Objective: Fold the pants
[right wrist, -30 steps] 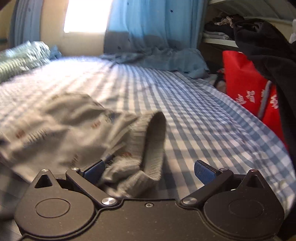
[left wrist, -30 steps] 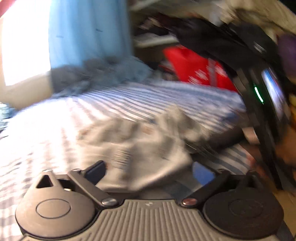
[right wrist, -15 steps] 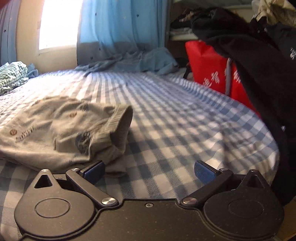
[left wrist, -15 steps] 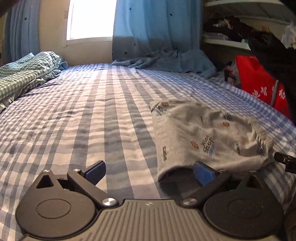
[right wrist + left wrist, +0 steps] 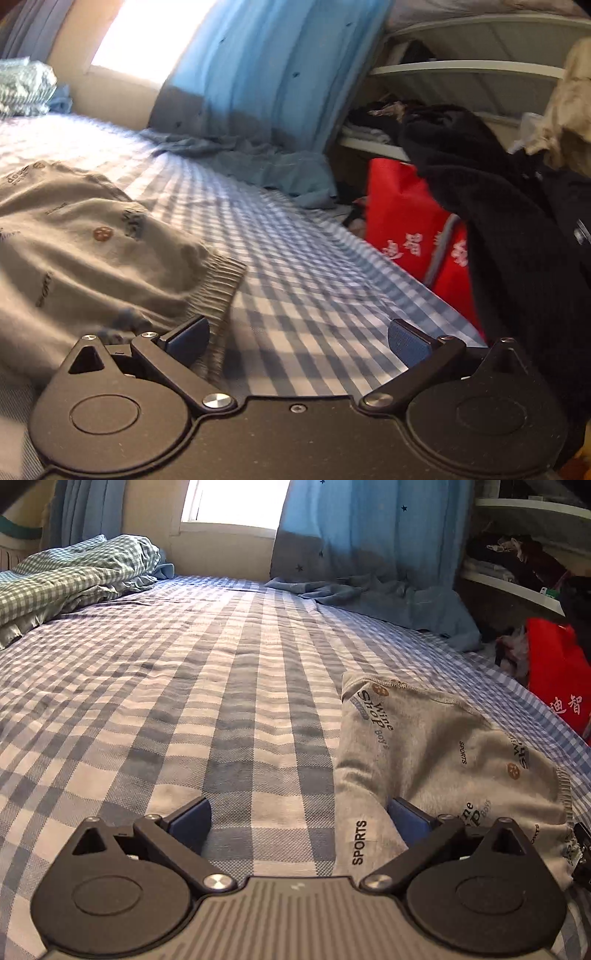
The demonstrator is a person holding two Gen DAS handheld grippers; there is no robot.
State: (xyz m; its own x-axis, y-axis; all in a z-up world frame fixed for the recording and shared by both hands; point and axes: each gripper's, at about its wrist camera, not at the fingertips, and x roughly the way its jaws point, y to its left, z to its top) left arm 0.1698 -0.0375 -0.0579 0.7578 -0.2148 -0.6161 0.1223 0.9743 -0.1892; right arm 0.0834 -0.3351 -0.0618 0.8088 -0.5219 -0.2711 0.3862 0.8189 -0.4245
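the gray pants (image 5: 436, 760) lie folded in a small bundle on the blue checked bed sheet (image 5: 184, 701). in the left wrist view they sit at about 3 o'clock, near the bed's edge. they have little words and round orange dots printed on them.

the left gripper (image 5: 299, 814) is low over the bed with its jaws wide apart. nothing is between them. its blue pad (image 5: 408, 818) at 4 o'clock looks tucked against the near edge of the pants.

the right gripper (image 5: 299, 334) has its jaws wide apart too, holding nothing. in its view the pants (image 5: 92, 254) are at 9 o'clock, and the ribbed waistband (image 5: 218, 288) lies just by the near pad.

a red bag (image 5: 406, 225) stands beside the bed at 3 o'clock, with black clothes (image 5: 498, 206) hanging over it. a blue curtain (image 5: 369, 528) hangs at 1 o'clock, and a green checked blanket (image 5: 74, 572) is bunched up at 10 o'clock.
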